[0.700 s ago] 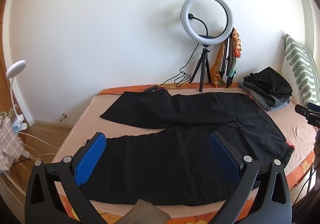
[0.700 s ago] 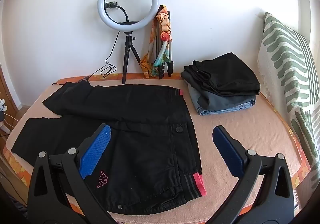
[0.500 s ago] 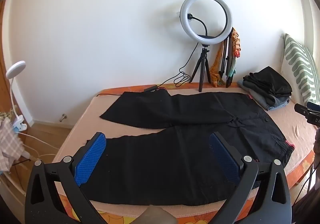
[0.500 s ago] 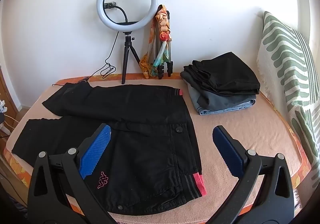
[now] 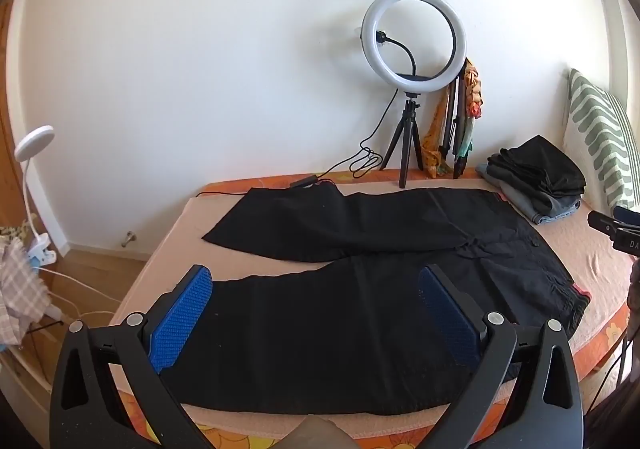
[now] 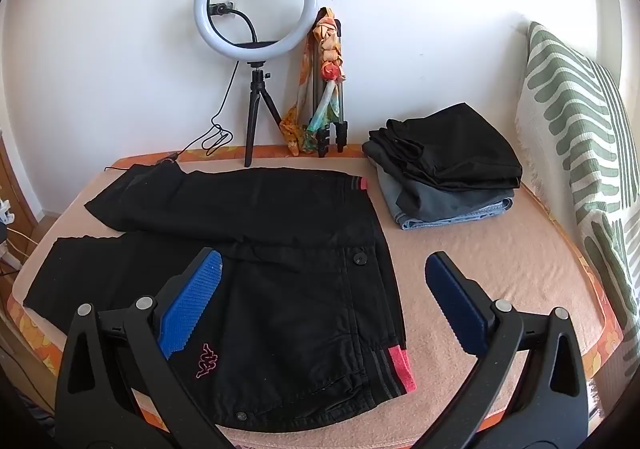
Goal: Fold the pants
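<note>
Black pants [image 5: 360,289] lie spread flat on the bed, legs to the left, waist with red-striped band to the right. In the right wrist view the pants [image 6: 280,269] show a pink logo and a button near the waist. My left gripper [image 5: 316,313] is open and empty, hovering above the near leg. My right gripper [image 6: 320,301] is open and empty, hovering above the waist end. Neither touches the cloth.
A ring light on a tripod [image 5: 412,89] stands at the bed's far edge beside a scarf-wrapped tripod [image 6: 328,89]. A stack of folded clothes [image 6: 444,169] lies at the right. A striped pillow [image 6: 580,149] leans at the far right. The bed sheet [image 6: 500,257] is peach.
</note>
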{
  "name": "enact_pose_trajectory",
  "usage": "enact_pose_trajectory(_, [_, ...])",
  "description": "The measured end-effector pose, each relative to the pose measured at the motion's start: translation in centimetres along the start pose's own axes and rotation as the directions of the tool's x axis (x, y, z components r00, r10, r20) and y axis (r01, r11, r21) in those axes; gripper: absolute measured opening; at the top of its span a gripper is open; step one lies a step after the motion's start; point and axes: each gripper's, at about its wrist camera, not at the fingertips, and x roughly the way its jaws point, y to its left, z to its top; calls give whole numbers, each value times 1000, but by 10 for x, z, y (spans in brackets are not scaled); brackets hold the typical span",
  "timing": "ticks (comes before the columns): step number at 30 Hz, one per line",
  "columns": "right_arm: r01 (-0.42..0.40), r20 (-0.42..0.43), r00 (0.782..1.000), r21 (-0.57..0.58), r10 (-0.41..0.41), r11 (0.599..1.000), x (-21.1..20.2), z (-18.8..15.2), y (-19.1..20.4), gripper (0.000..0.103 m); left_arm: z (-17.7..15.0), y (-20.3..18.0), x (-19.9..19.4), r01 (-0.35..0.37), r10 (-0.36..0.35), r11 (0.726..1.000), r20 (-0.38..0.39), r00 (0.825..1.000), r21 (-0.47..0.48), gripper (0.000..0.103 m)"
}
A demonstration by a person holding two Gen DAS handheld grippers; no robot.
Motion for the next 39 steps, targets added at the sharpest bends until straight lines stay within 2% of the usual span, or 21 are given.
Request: enact_pose_trajectory(39, [-1, 0, 1000, -4, 1, 1000, 0, 0, 1, 103, 0, 0, -1, -14, 14, 1000, 17, 1000, 8, 102])
